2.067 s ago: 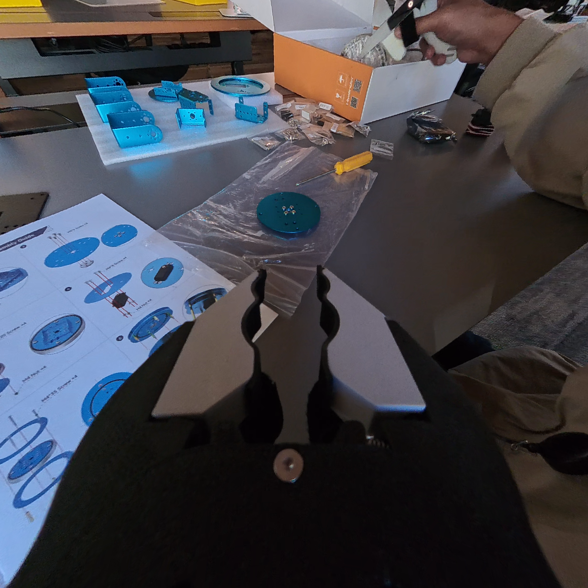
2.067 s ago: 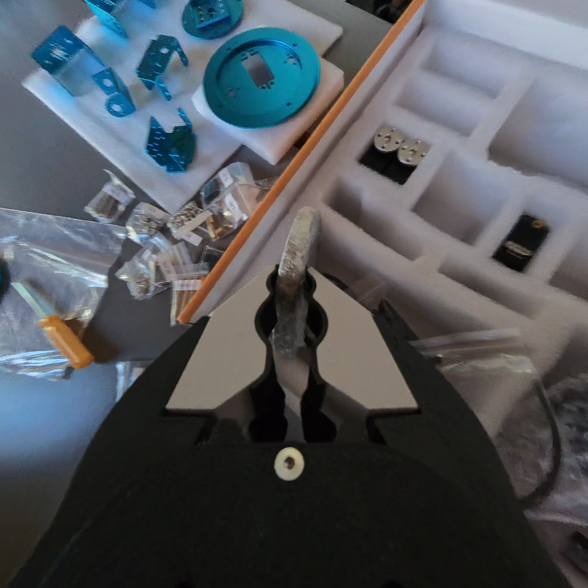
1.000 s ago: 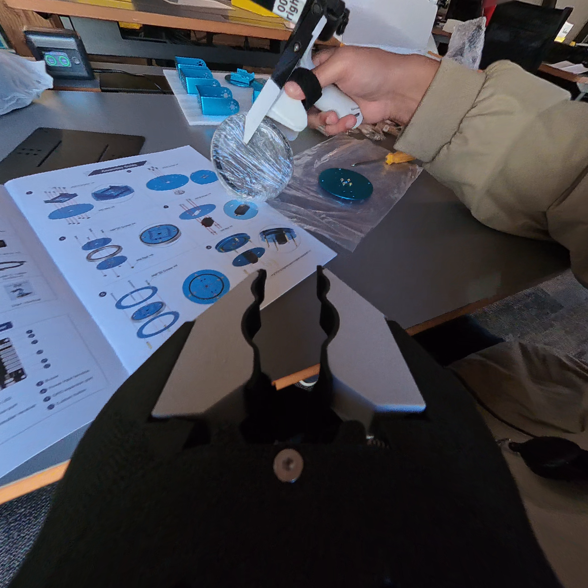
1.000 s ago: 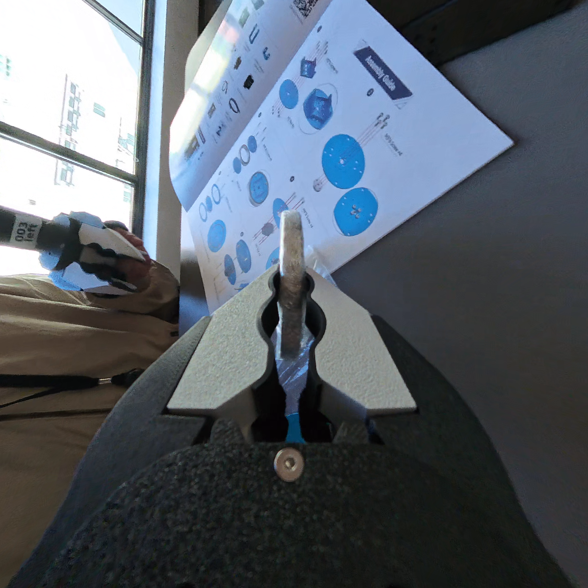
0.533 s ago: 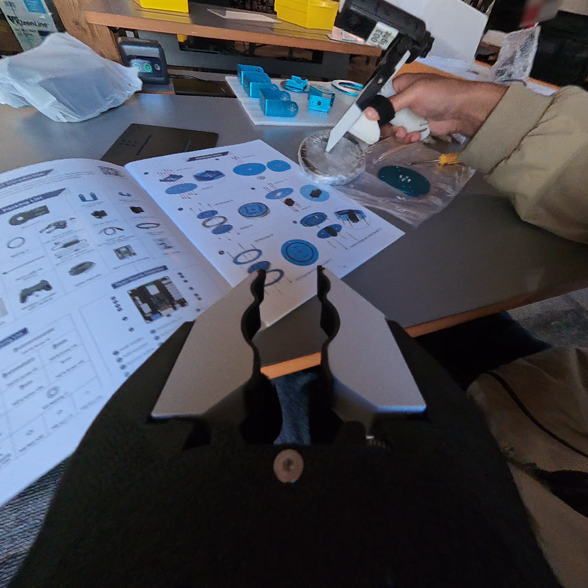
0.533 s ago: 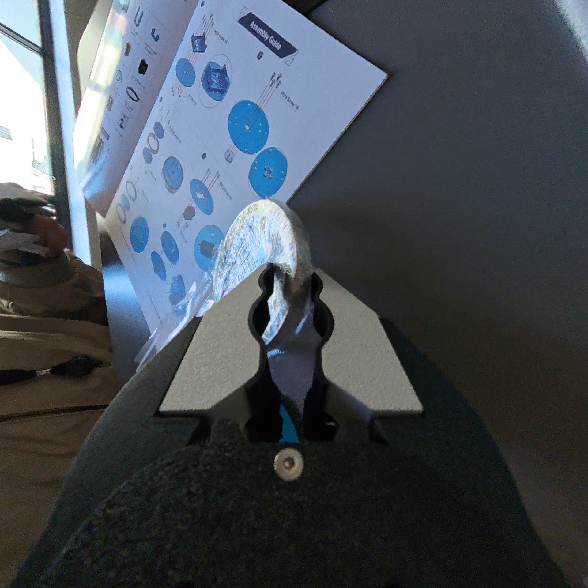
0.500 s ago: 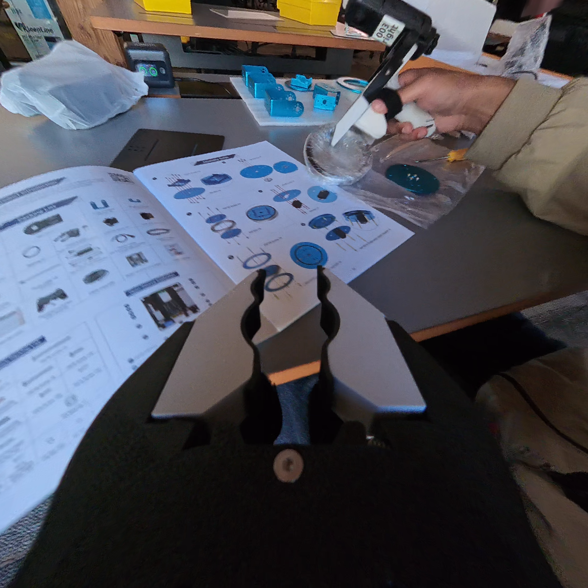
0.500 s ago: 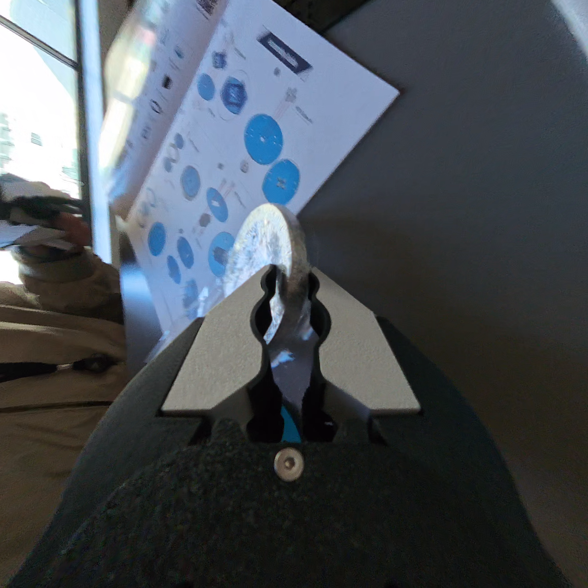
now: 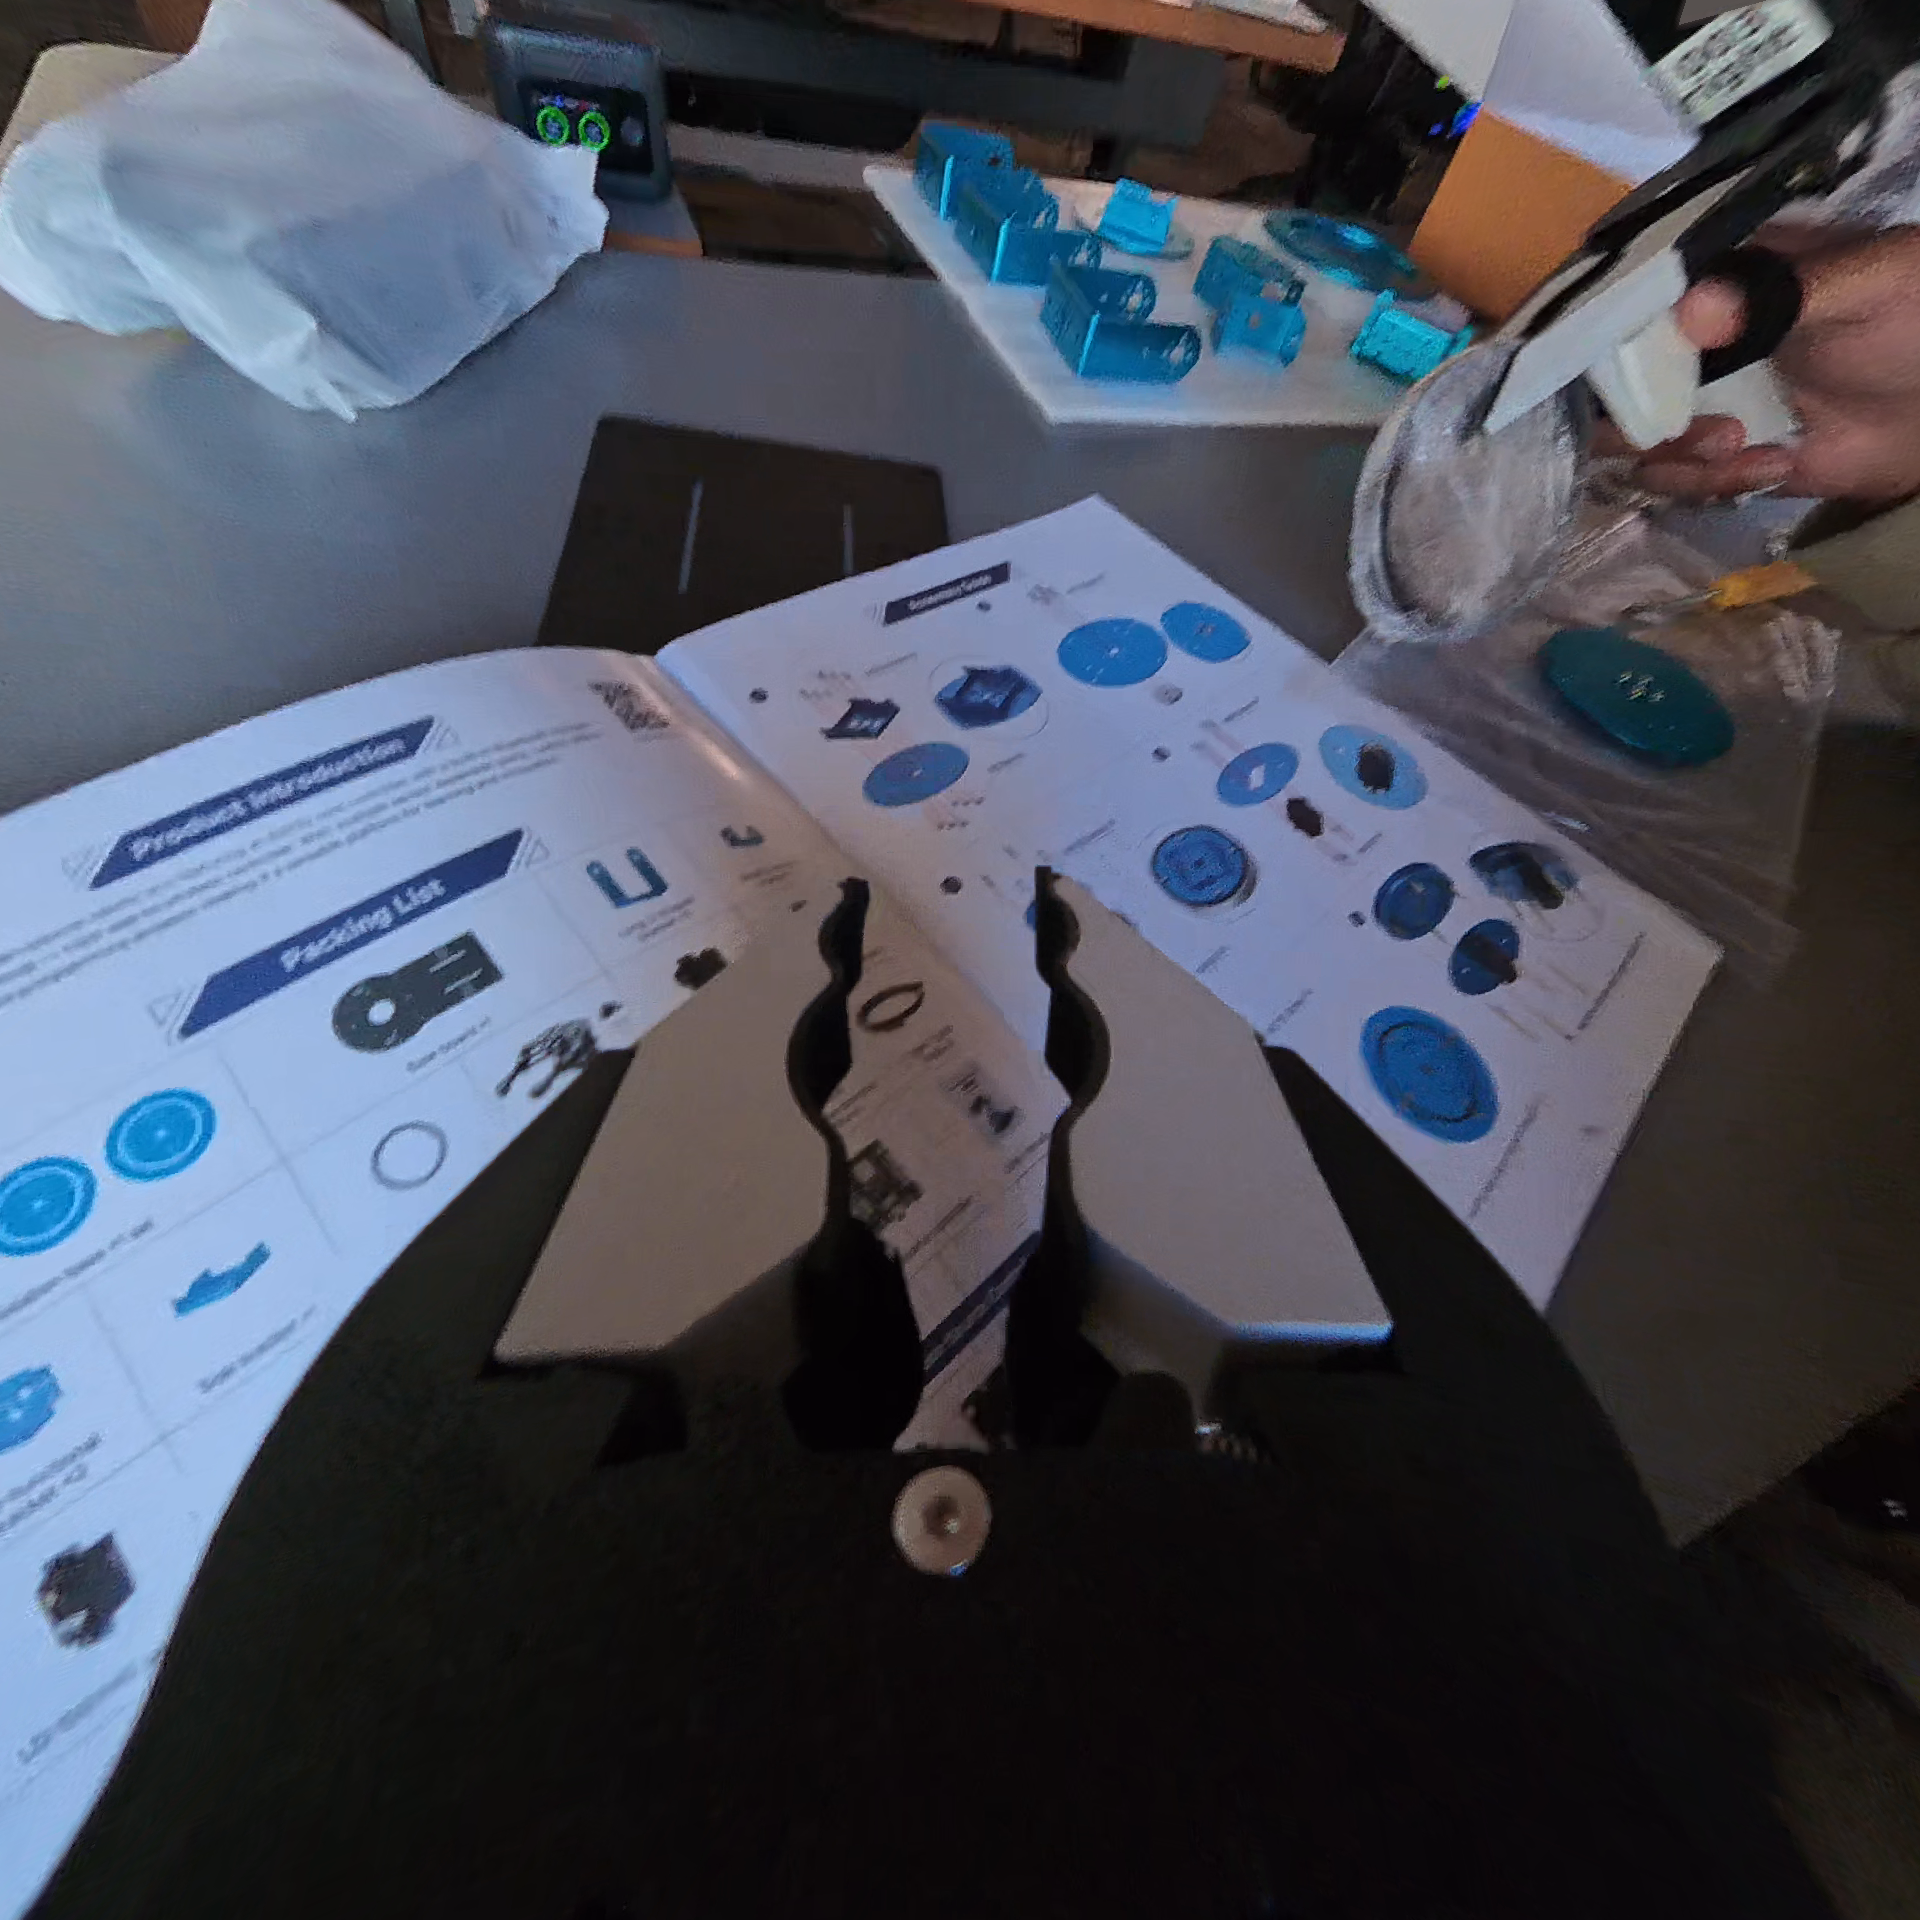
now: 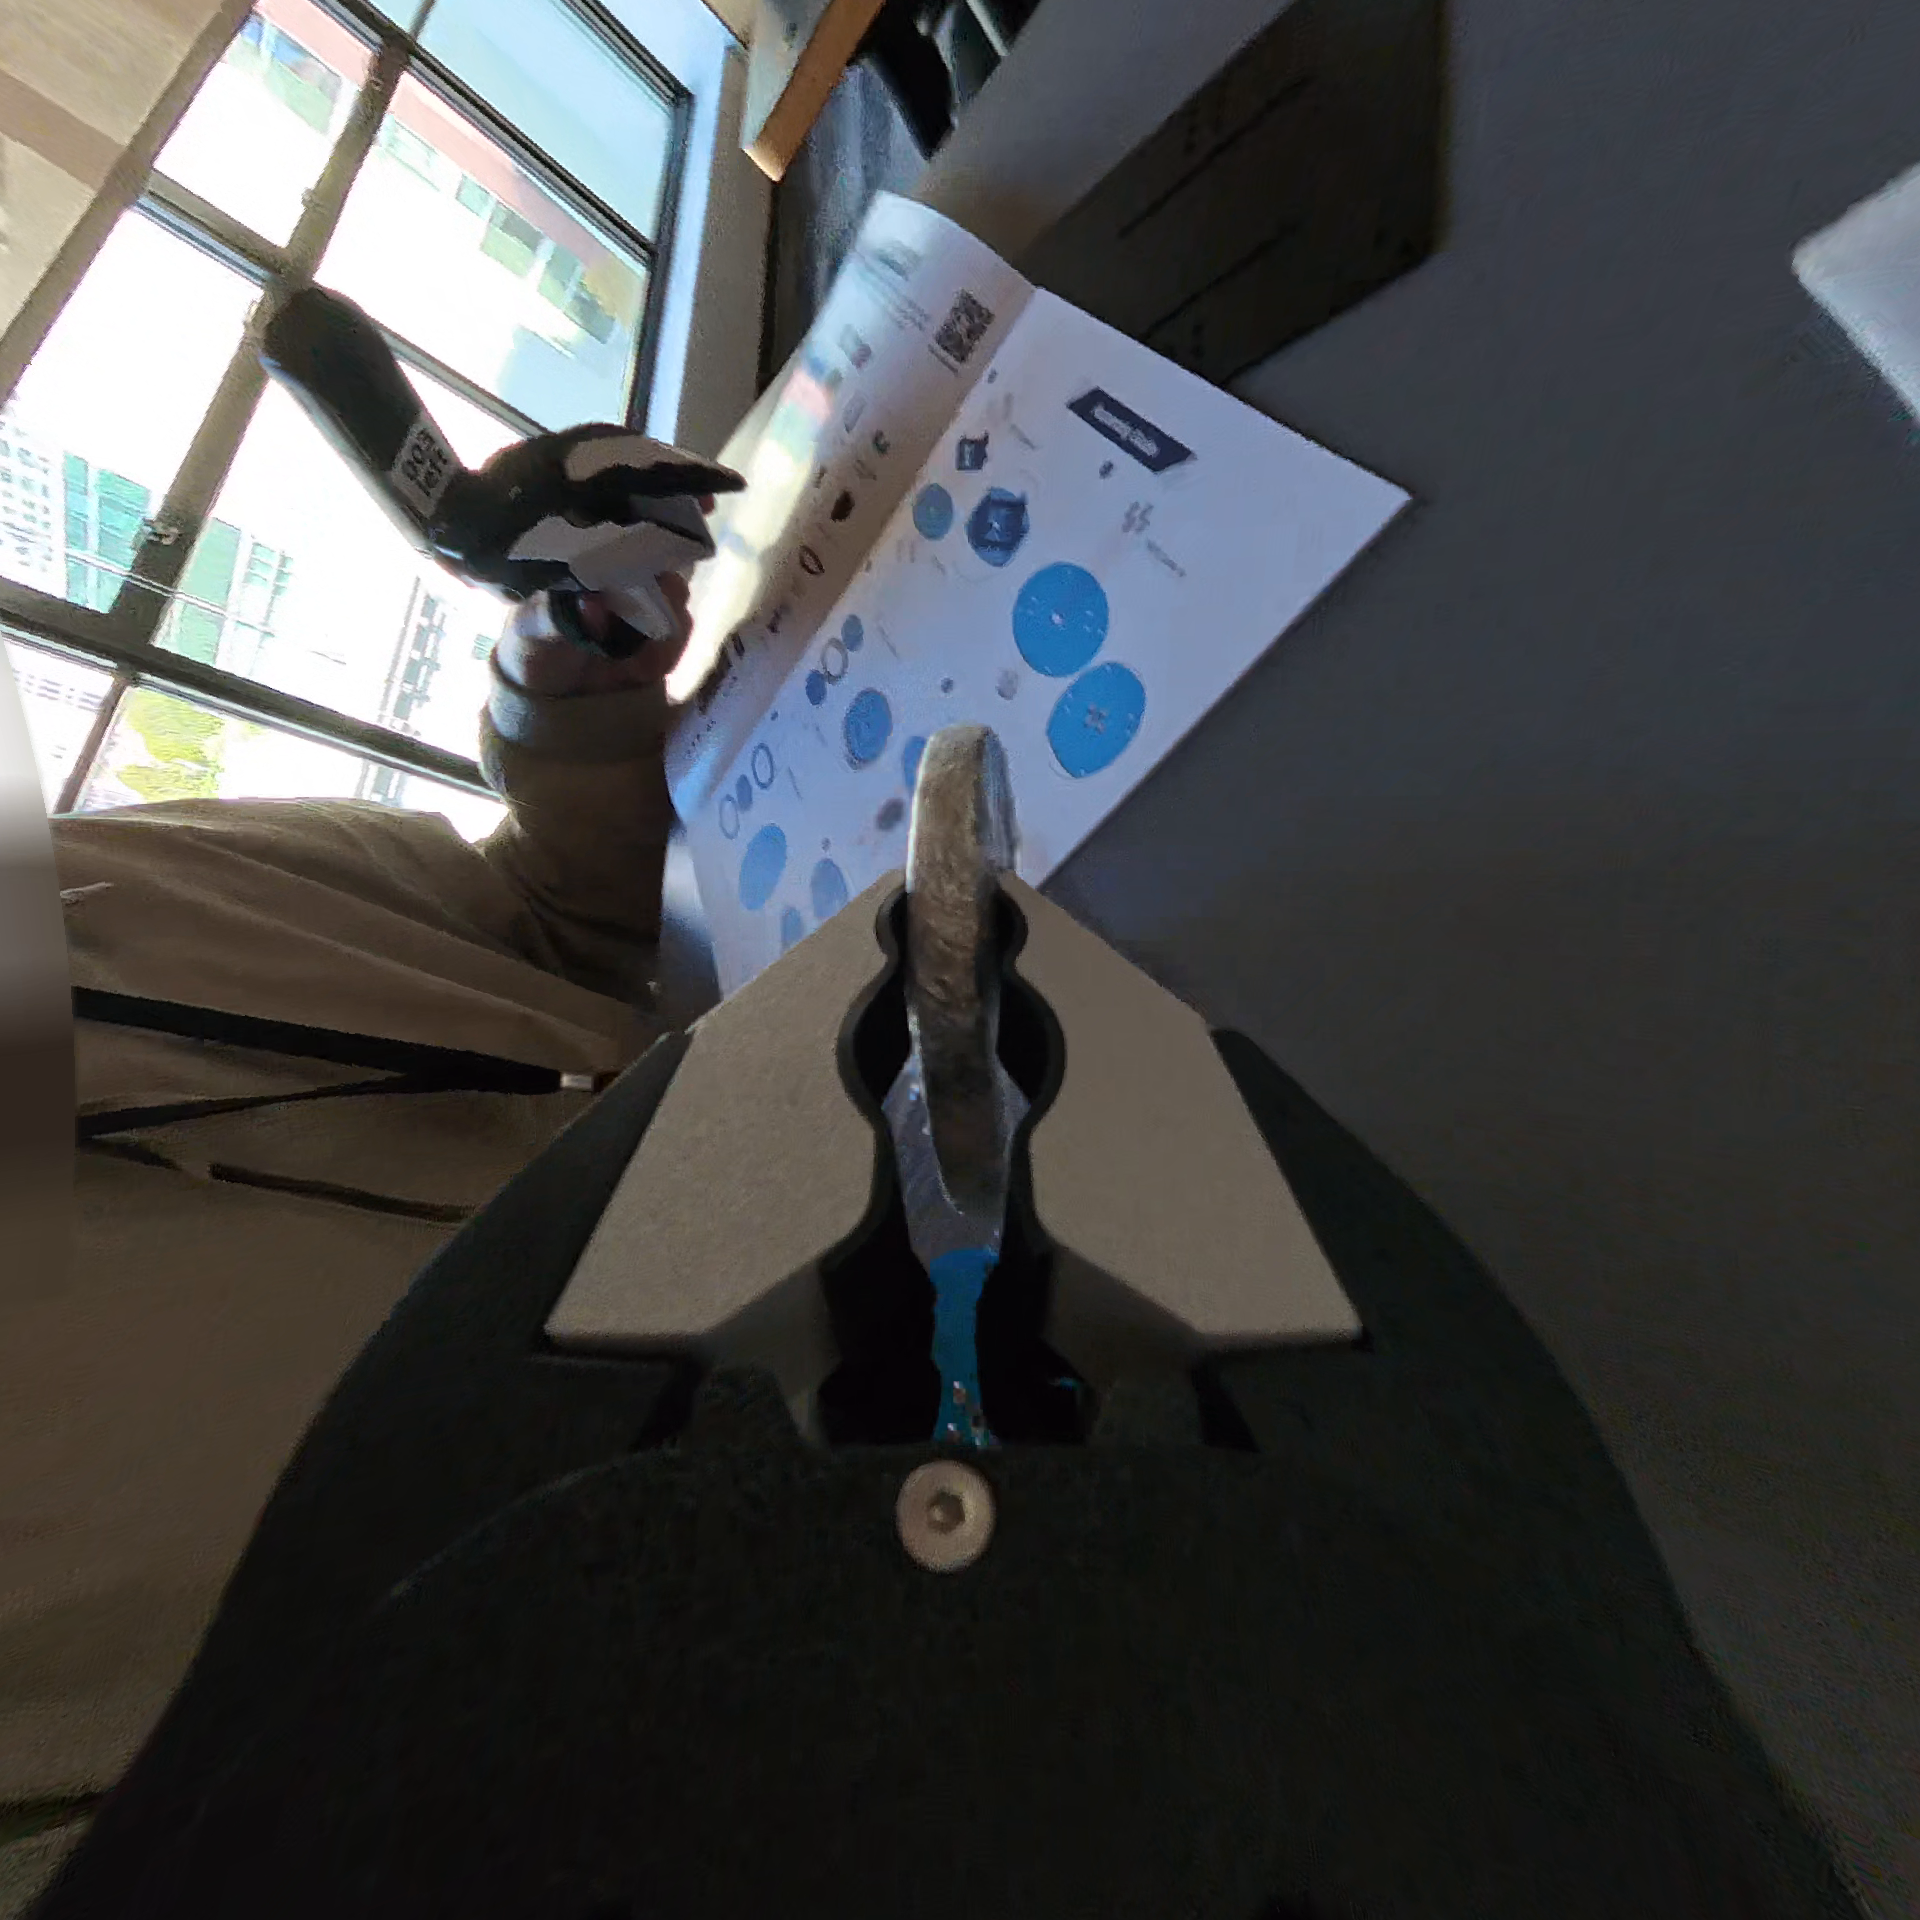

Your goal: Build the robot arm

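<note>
Plastic-wrapped disc [image 10: 961, 935] sits edge-on between the right gripper [image 10: 951, 914] fingers, clamped, held up off the grey table [image 10: 1558, 935]; some blue shows in the gap behind the wrap. In the left wrist view the same disc [image 9: 1465, 520] hangs tilted in the right gripper [image 9: 1496, 405], above the far right corner of the open booklet [image 9: 1247, 831] and just beside the blue round plate [image 9: 1636, 701], which lies on a clear plastic sheet [image 9: 1714, 831]. Yellow screwdriver handle [image 9: 1756, 584] on that sheet, behind the plate. Left gripper [image 9: 945, 894] is open with nothing between its fingers, hovering over the booklet's middle fold; contact with the page cannot be told. Booklet lies flat on the table, left page curling up. Far side: black flat panel [image 9: 738, 530] touching the booklet's top edge, white plastic bag [image 9: 291, 218] at far left, white foam pad [image 9: 1174, 364] carrying blue brackets [image 9: 1101, 301], orange-and-white box [image 9: 1507, 208] at right of it. Frame is motion-blurred.
</note>
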Action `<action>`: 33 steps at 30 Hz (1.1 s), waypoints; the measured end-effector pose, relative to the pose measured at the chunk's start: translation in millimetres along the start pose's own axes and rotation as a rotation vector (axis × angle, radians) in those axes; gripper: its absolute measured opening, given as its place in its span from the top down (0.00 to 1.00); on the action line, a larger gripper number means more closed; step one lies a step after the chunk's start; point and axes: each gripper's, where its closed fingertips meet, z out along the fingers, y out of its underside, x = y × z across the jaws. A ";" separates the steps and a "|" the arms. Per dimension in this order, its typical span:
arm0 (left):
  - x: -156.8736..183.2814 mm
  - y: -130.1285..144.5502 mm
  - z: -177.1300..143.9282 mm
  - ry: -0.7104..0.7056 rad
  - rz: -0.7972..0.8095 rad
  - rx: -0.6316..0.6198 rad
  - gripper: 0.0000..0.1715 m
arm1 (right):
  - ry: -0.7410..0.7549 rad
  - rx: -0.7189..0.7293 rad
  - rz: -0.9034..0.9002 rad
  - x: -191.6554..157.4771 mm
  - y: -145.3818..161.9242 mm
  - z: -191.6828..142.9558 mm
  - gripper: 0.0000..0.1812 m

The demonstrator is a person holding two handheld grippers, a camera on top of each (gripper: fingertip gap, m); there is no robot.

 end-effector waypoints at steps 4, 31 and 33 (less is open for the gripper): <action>-21.4 26.6 -5.5 -0.121 0.039 -0.086 0.80 | 0.035 0.007 0.046 13.8 4.7 -5.2 0.95; 155.0 15.2 18.3 0.188 0.076 -0.055 0.79 | 0.143 -0.344 -0.256 31.1 46.3 31.2 0.86; 171.1 17.8 33.2 0.190 0.100 -0.090 0.79 | 0.171 -0.352 -0.359 35.2 42.7 31.9 0.85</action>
